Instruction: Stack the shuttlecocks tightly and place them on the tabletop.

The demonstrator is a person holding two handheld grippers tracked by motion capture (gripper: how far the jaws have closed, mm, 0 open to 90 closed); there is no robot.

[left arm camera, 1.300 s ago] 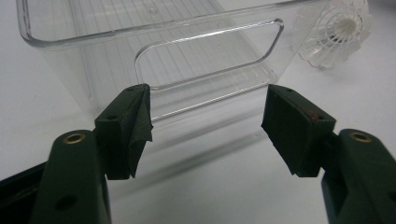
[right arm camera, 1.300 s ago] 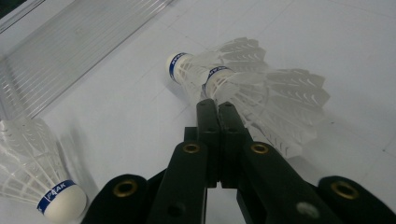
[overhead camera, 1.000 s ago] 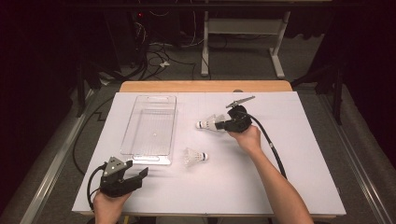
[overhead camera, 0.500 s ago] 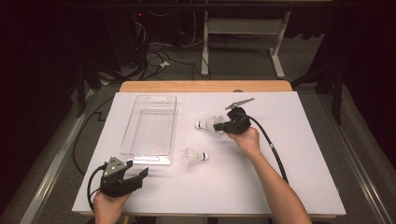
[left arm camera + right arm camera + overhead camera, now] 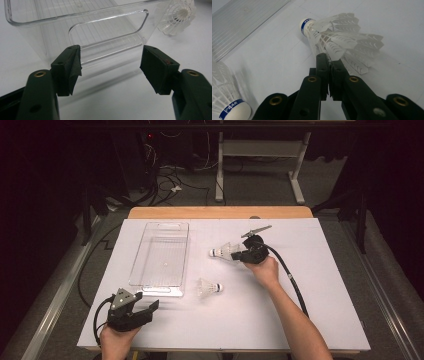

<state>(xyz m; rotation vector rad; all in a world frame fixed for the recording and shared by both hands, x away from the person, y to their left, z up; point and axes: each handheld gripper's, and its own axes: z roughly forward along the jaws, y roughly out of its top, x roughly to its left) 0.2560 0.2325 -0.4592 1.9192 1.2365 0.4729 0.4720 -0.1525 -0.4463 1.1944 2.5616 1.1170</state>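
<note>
Right fingers (image 5: 322, 63) are pinched nearly closed on the feather skirt of a shuttlecock (image 5: 342, 37). They've just eased a hair, but the skirt edge sits clamped between them, so I read it as held. In the high view my right gripper (image 5: 239, 254) has that shuttlecock (image 5: 223, 252) out to the left of its tip, cork end pointing toward the clear bin (image 5: 161, 255), well right of the bin and not over it yet. Gripping by the skirt makes sense: the cork is round and slick, the feathers give a thin edge to bite. It also leaves the cork leading, which should help it drop in cleanly.

Left fingers (image 5: 67, 70) stand wide apart with nothing between them. My left gripper (image 5: 145, 309) rests at the near-left corner of the worktop (image 5: 310, 320), aimed at the near handle end of the bin (image 5: 107, 30). My guess is it's parked there to steady the bin or just to stay out of the way.

Second shuttlecock (image 5: 208, 288) lies on its side on the worktop, just right of the bin's near corner, free of both grippers. It sits between the two hands, so either could take it next.

Bin looks empty from above. Judging by that, nothing is deposited yet.
</note>
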